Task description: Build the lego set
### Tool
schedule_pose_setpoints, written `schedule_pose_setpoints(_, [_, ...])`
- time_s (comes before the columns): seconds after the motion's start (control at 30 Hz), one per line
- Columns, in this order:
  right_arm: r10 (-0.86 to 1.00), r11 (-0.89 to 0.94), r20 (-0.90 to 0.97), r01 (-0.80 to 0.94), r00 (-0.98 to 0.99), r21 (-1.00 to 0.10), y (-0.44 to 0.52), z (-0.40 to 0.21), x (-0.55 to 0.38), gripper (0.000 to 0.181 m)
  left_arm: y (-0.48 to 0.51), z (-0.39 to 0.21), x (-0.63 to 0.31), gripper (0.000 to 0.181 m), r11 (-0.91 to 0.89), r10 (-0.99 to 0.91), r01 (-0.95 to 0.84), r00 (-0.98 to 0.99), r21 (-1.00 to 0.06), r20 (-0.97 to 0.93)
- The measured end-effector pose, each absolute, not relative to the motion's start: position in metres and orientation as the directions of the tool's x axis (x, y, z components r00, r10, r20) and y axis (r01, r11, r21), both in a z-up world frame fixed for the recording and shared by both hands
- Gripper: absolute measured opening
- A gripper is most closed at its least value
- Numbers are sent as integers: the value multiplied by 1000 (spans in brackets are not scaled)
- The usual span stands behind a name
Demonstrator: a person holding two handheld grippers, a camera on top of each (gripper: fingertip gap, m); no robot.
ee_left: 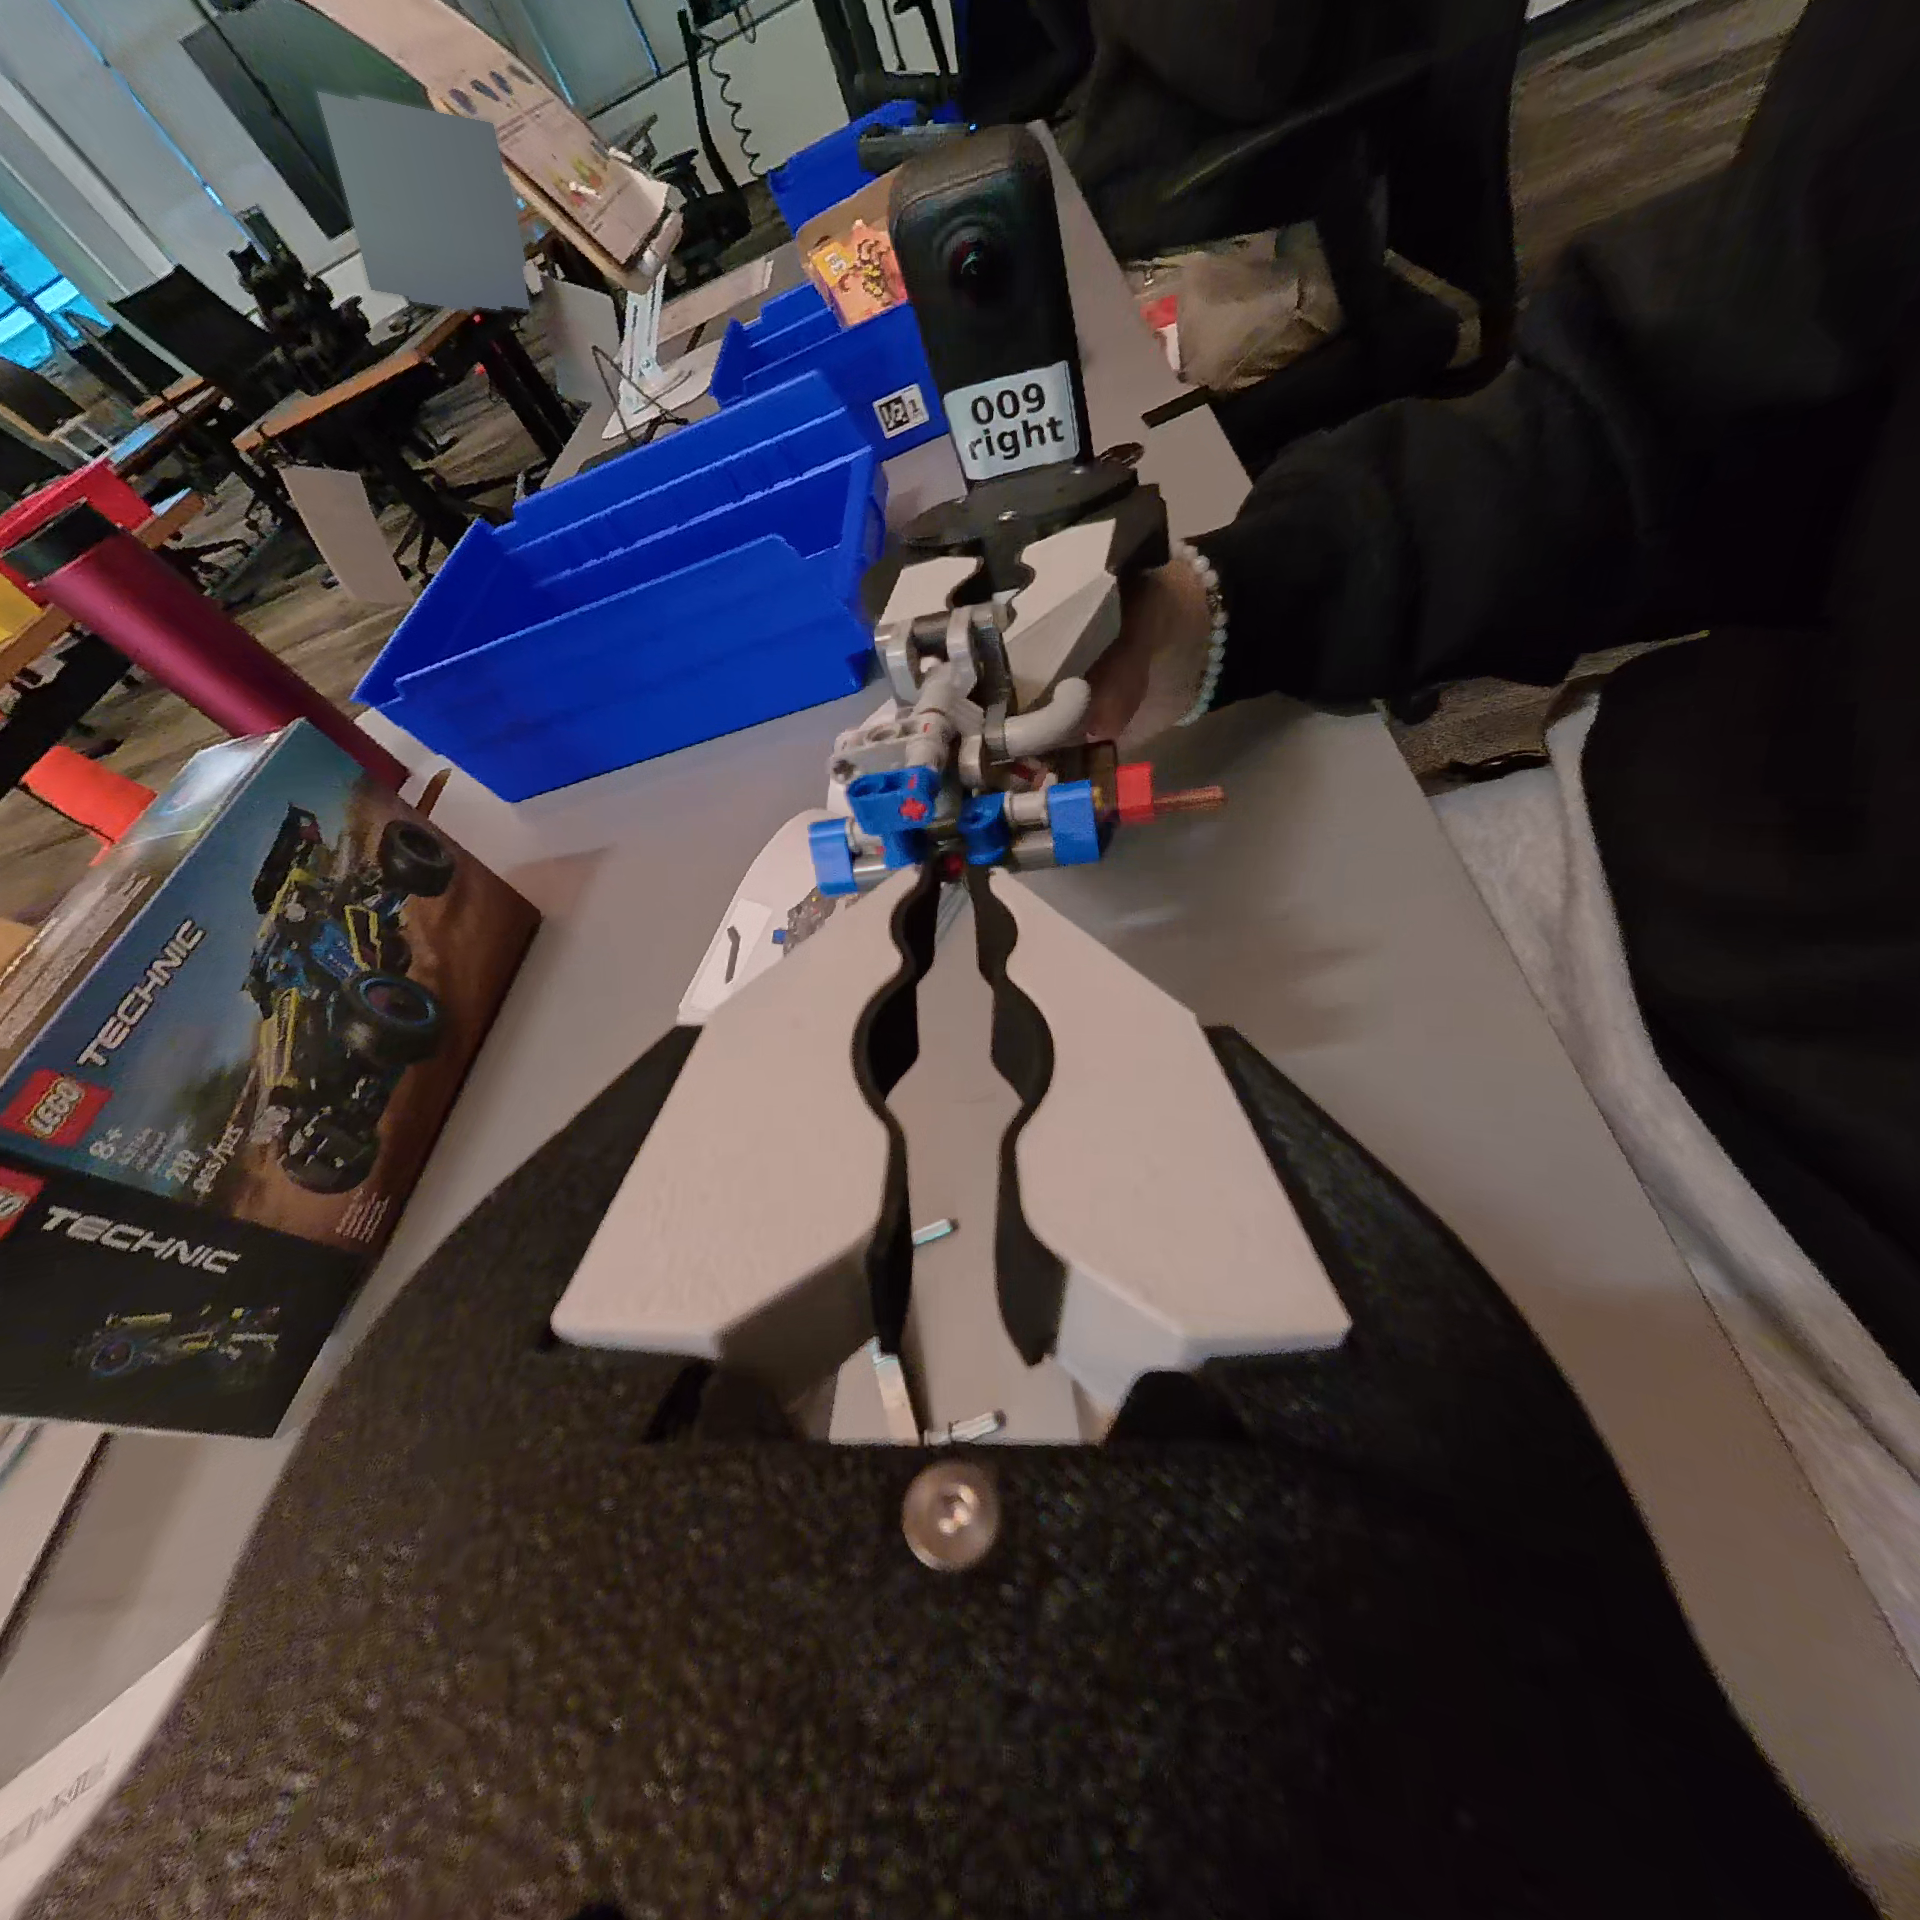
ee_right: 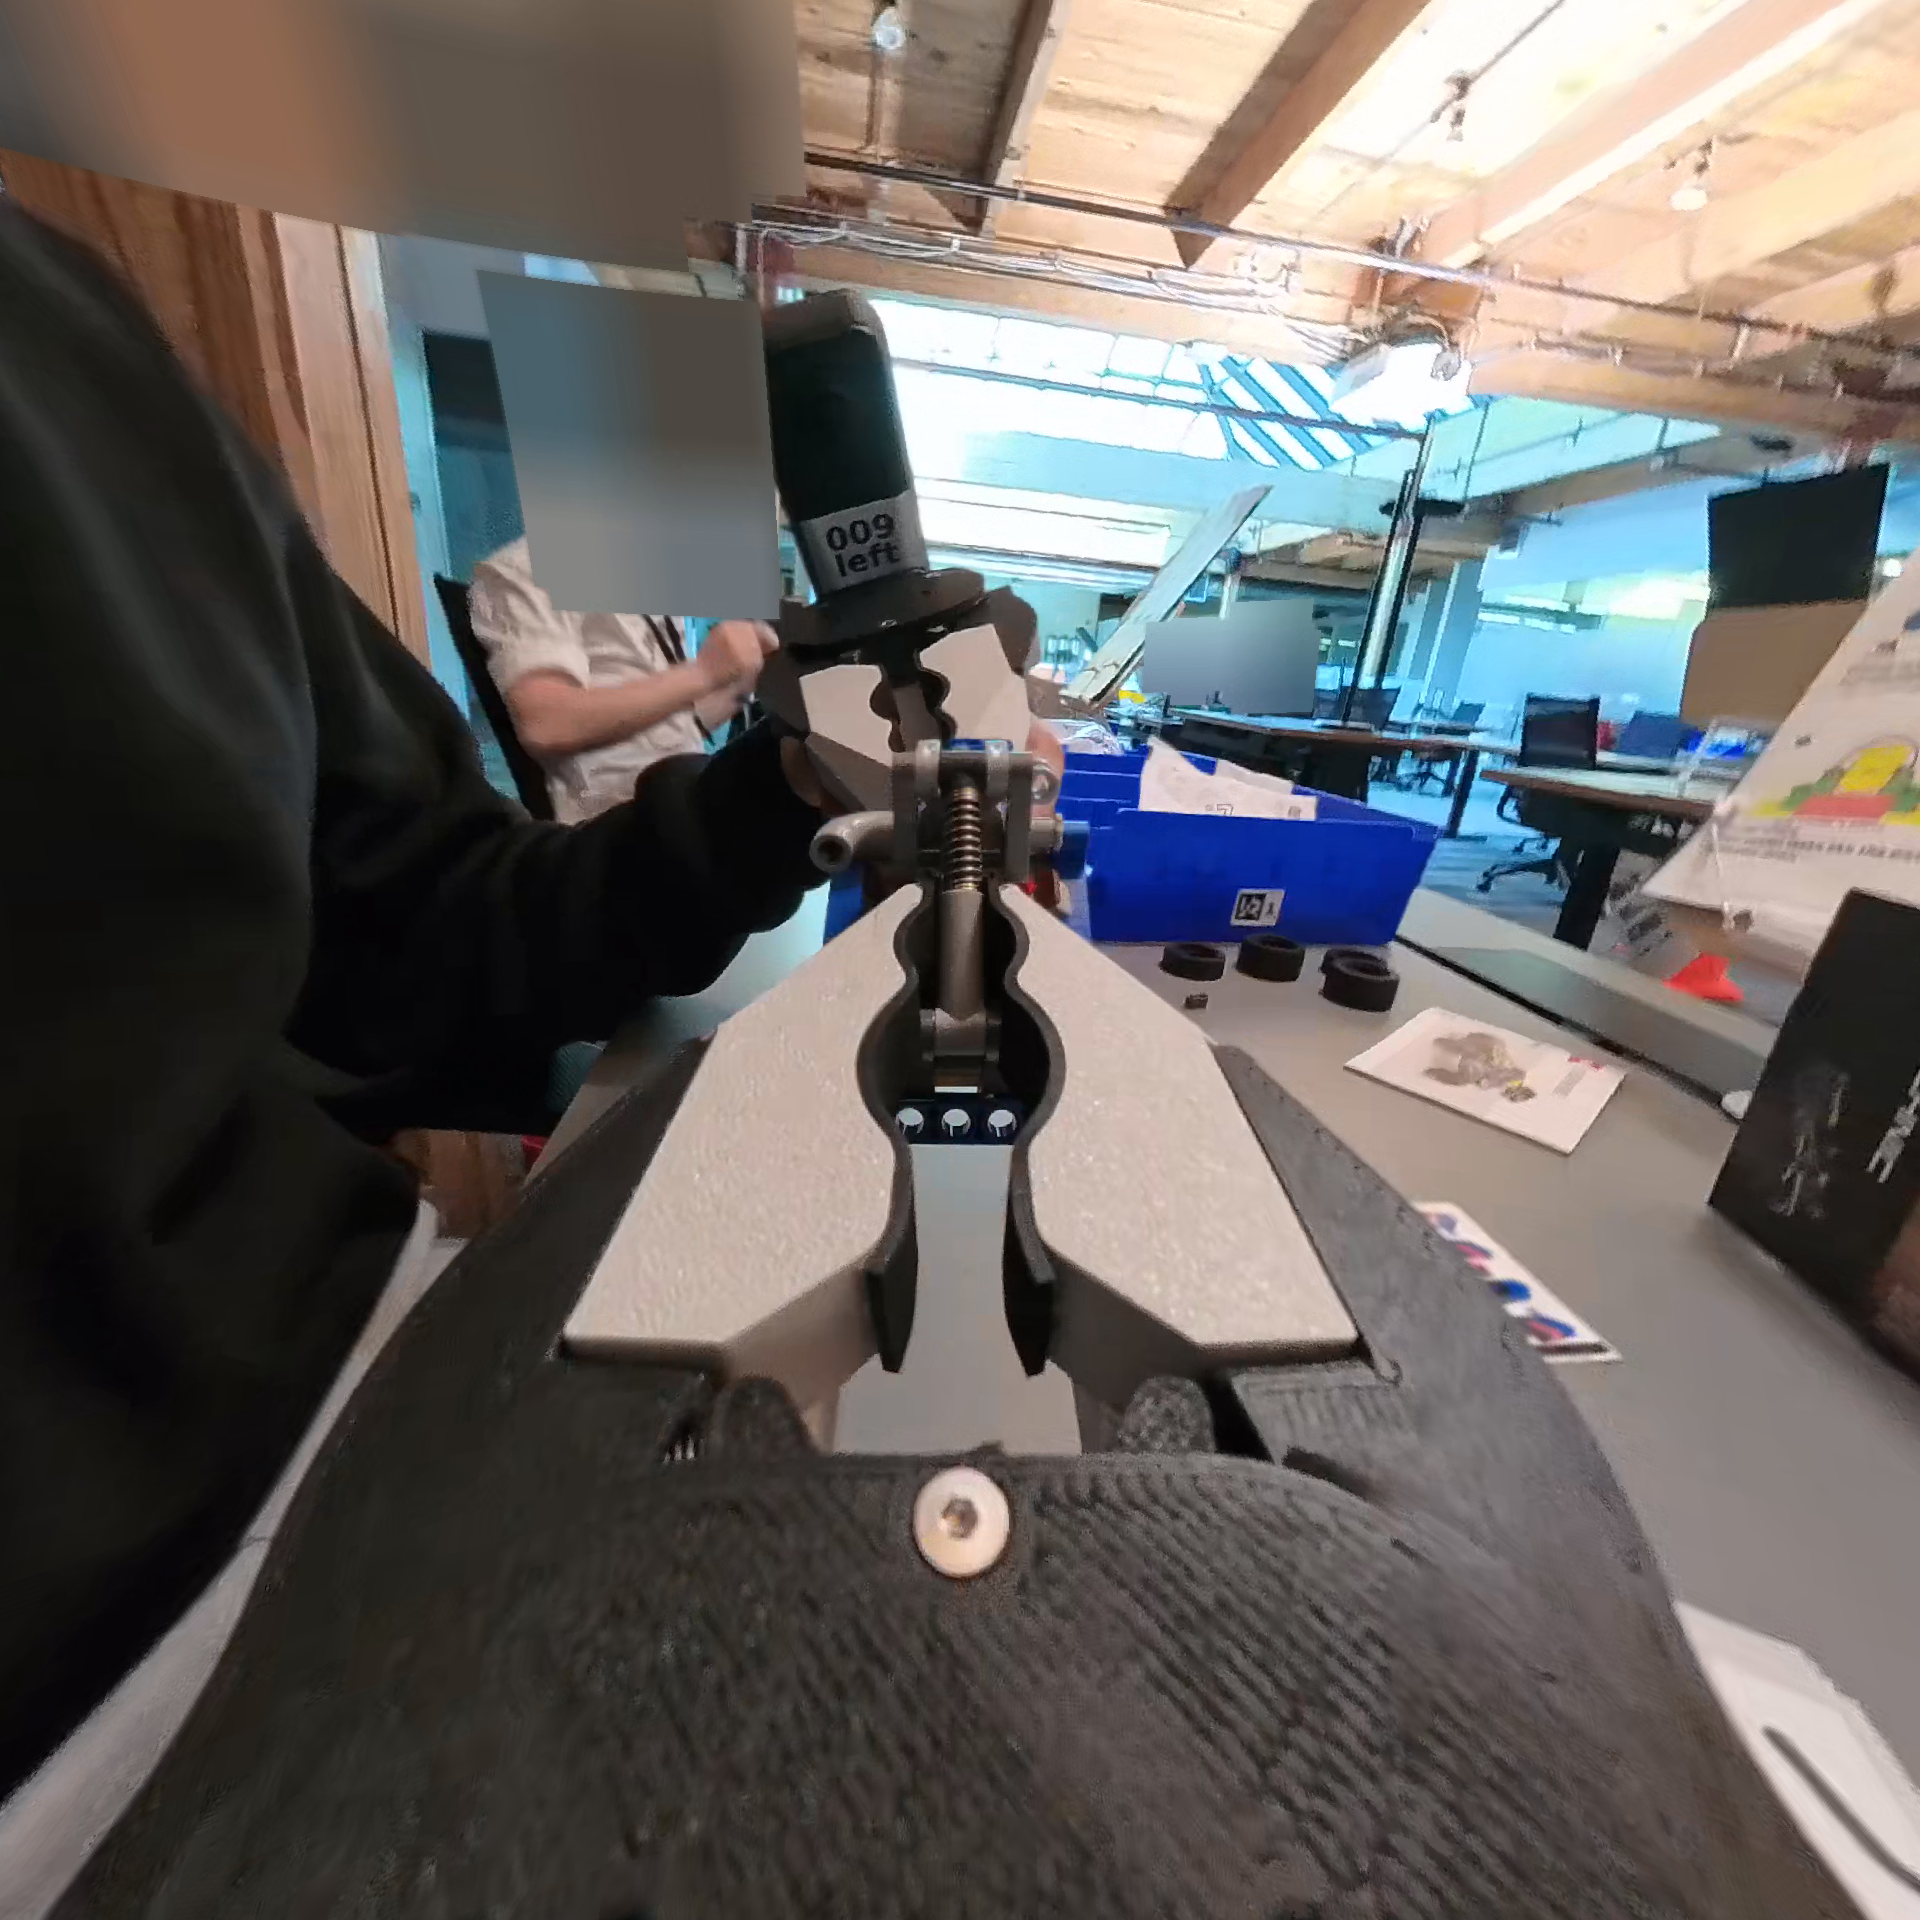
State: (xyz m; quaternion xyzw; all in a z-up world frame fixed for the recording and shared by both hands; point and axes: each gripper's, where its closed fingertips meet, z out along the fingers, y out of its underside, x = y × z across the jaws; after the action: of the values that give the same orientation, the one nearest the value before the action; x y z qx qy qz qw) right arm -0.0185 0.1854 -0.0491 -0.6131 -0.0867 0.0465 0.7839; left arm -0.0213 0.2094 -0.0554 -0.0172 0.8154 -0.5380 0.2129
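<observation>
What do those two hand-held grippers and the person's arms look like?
Each hand-held gripper, left and right, has two pale grey wedge fingers lined with wavy black pads on a textured black base with a silver screw. A black camera stick with a white label stands on each. The person wears black sleeves and a bead bracelet.

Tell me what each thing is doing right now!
Left claw: shut on the blue and grey lego assembly.
Right claw: shut on the same assembly, held above the table.
Blue plastic bin: open.
Black rubber tyres: loose on the table.
</observation>
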Motion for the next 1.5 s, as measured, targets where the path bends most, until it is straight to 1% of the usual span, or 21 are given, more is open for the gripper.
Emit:
schedule_pose_setpoints(0.1, [184,217,-15,-56,983,-974,188,-51,-12,5,212,-54,-17,5,414,-291,175,-904,-893,-313])
schedule_pose_setpoints(0.23, [210,221,-155,-202,965,-954,188,-50,-4,5,214,-45,-14,5,355,-331,133,-908,-925,-257])
schedule_pose_setpoints(0.33, [209,237,-195,-244,958,-941,186,-49,1,5,216,-46,-9,3,352,-372,62,-907,-934,-200])
schedule_pose_setpoints(0.53, [188,221,-190,-230,964,-948,188,-50,2,5,213,-51,-8,0,343,-370,13,-917,-939,-148])
schedule_pose_setpoints(0.77, [161,191,-166,-196,973,-962,190,-56,2,5,208,-43,-10,0,300,-373,31,-916,-953,-147])
schedule_pose_setpoints(1.0, [162,181,-144,-173,976,-968,192,-57,-1,5,204,-44,-13,0,298,-350,35,-926,-954,-143])
schedule_pose_setpoints(1.13, [144,197,-128,-155,981,-968,190,-54,1,5,216,-39,-6,0,296,-405,33,-901,-954,-157])
schedule_pose_setpoints(1.23, [148,207,-128,-158,981,-965,189,-52,1,5,213,-40,-8,0,268,-388,0,-915,-963,-108])
schedule_pose_setpoints(1.4, [166,225,-140,-176,976,-958,187,-49,0,5,221,-48,-4,3,327,-415,-25,-902,-945,-119])
schedule_pose_setpoints(1.5, [182,247,-164,-206,970,-947,185,-46,1,5,219,-46,-5,3,284,-407,-64,-912,-957,-59])
